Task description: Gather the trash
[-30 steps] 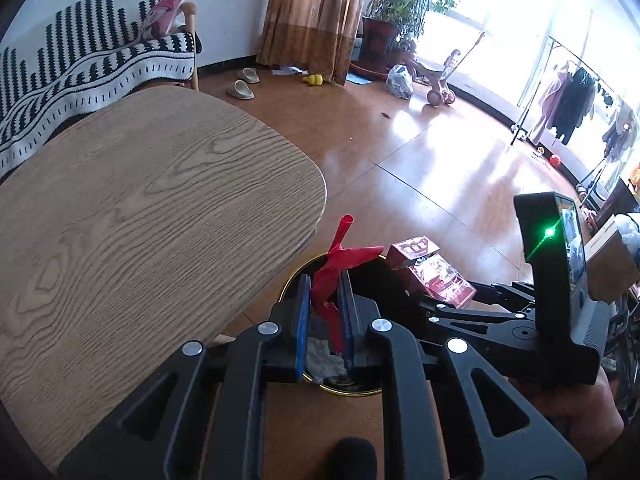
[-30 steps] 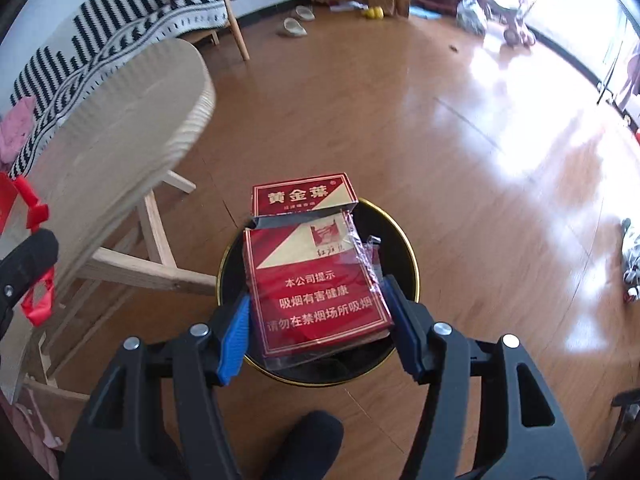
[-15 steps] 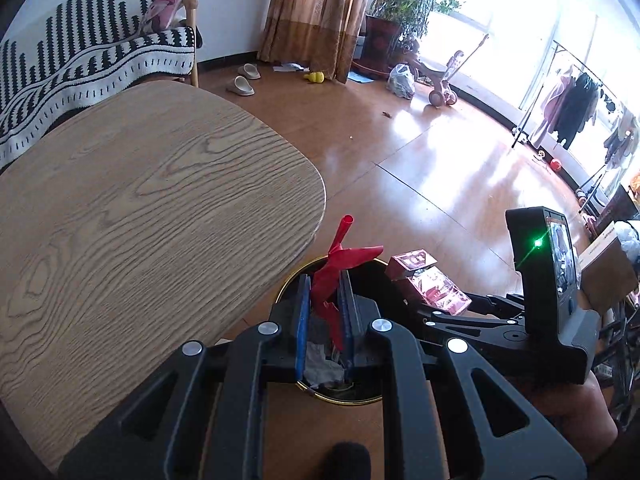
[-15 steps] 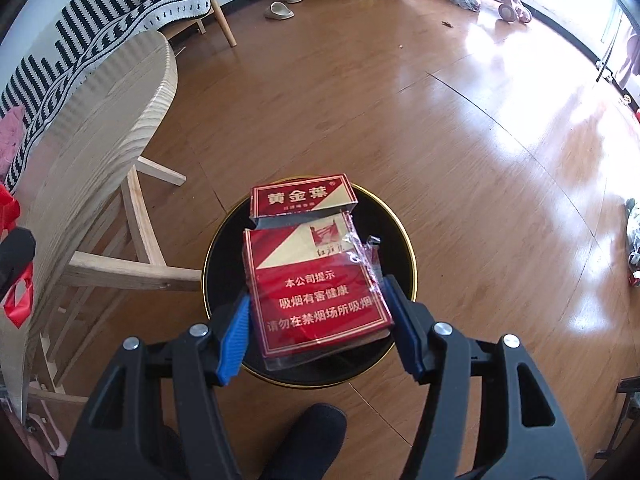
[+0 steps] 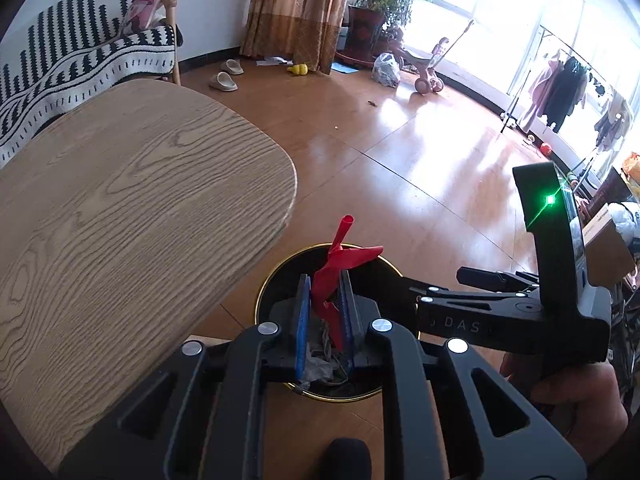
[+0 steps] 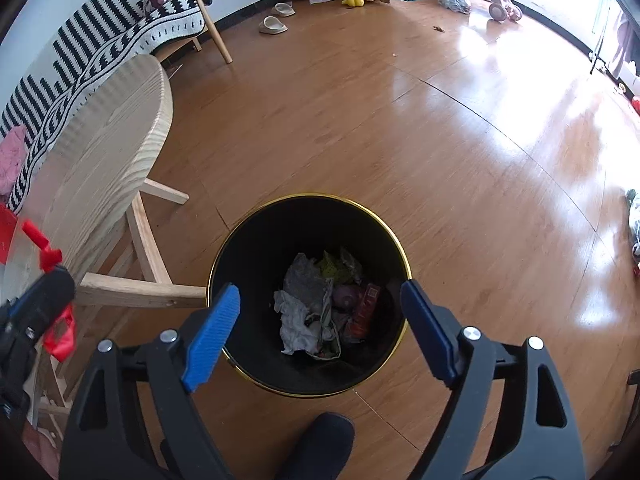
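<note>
Readable writing: "DAS" in raised letters on the black body of the right gripper, seen from the left wrist view. A green light glows on its upright housing.

One trash bin: round, black inside, thin gold rim, standing on the glossy wooden floor just beside the desk. The desk has a rounded top with strong oak-like grain and pale wood legs.

Left gripper: jaws pressed nearly together, pinching one piece of red plastic scrap, thin, crumpled and twisted, with a tube-like end sticking up. It hangs over the bin's mouth.

Right gripper: jaws spread wide, nothing between the ribbed blue pads, hovering above the bin.

Bin contents: crumpled white paper, greenish wrappers, one red cigarette pack lying at the bottom; its print is too small to read.

Background: two slippers, striped black-and-white throw on a bench.
</note>
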A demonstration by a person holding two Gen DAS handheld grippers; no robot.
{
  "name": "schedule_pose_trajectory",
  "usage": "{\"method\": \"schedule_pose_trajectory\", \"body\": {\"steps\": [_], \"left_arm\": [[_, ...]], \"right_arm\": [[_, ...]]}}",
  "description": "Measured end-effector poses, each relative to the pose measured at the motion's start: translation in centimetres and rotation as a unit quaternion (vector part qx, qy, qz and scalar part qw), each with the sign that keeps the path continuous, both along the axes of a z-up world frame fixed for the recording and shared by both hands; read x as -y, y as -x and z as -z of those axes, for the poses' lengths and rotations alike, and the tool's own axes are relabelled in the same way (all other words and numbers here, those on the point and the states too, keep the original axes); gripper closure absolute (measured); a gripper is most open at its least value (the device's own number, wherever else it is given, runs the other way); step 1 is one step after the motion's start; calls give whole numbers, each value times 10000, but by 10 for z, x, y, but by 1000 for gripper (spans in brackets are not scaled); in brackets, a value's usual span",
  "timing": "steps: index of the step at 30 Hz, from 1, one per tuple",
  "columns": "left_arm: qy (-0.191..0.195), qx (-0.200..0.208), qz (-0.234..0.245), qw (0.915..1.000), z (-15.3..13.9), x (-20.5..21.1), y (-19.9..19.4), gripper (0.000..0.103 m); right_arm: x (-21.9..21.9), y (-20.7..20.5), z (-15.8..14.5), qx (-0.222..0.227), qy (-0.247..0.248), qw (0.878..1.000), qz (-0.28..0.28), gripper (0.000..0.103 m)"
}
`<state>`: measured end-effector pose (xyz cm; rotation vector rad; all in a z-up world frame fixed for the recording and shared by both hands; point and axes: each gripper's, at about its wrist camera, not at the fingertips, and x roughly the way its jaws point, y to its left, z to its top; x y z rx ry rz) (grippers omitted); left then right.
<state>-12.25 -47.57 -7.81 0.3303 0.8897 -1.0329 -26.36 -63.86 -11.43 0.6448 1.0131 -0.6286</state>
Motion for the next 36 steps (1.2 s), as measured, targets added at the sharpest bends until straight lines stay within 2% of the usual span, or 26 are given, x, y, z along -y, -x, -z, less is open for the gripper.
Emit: {"method": "schedule_pose_trajectory", "body": {"steps": [8,15,16,19,20,27,28,32,36], "left_arm": [[-23,-178,395,9991,16,24,1,90],[-88,-267,528,9982,28,35,2,89],[-79,-257,561,9981,28,37,3,83],[11,-185,605,9980,25,38,3,46],[71,-144,589,9981,22,36,3,39],[215,44,452,9987,0,7,-4,17],[239,115,342,9991,-7,-5,-9,12],[261,380,-158,9988,-31,-51,-33,9],[120,903,-850,9922,-52,-112,-61,7]], "right_arm": [[17,19,-9,42,104,9987,498,22],[20,28,-8,13,133,9981,596,22],[21,29,-8,6,140,9981,605,22],[25,33,-9,32,138,9976,676,22],[26,34,-10,44,132,9975,693,22],[19,26,-32,195,247,9977,602,22],[14,21,-39,234,320,9979,520,22],[-15,-5,-64,400,602,9972,175,20],[-61,-45,-91,579,860,9937,-423,19]]}}
